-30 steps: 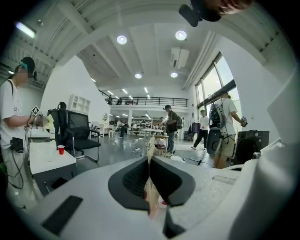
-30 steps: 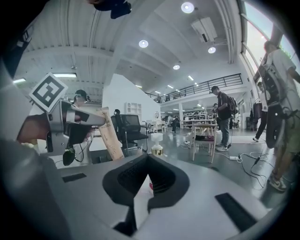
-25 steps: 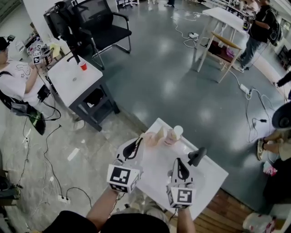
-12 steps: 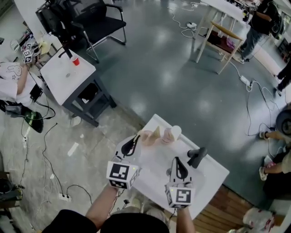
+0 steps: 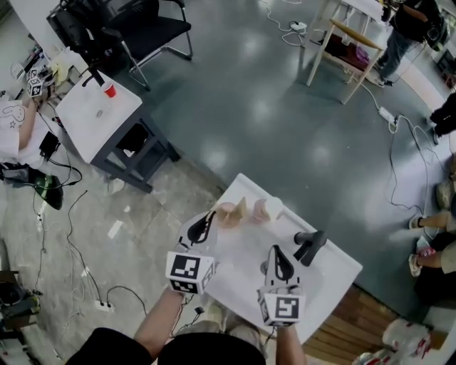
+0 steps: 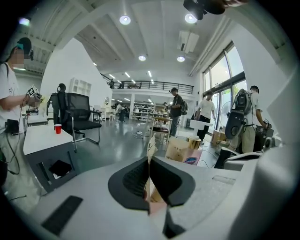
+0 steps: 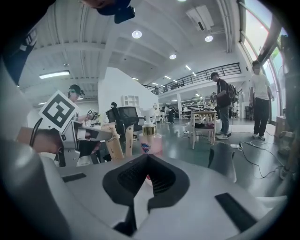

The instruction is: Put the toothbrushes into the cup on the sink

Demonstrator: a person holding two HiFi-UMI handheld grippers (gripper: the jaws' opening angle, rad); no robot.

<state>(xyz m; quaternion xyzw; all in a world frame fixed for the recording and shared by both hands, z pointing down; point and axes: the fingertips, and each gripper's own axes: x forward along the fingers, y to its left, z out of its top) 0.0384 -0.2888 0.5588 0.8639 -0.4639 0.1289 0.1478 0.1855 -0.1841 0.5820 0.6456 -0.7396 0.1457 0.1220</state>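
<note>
We count two grippers at lower centre, left gripper [image 5: 211, 219] and right gripper [image 5: 276, 252], two tan tubes [image 7: 114, 143], one pink bottle [image 5: 265, 209] and one black faucet [image 5: 308, 247] mid-frame, plus one red cup [image 5: 109, 89] and one black chair [image 5: 153, 21] upper left

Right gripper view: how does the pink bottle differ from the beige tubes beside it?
The pink bottle is rounded, with a gold collar and white pump; the beige tubes are slim, without pumps. The bottle has a blue label; the tubes, dark lettering. All stand upright.
</note>
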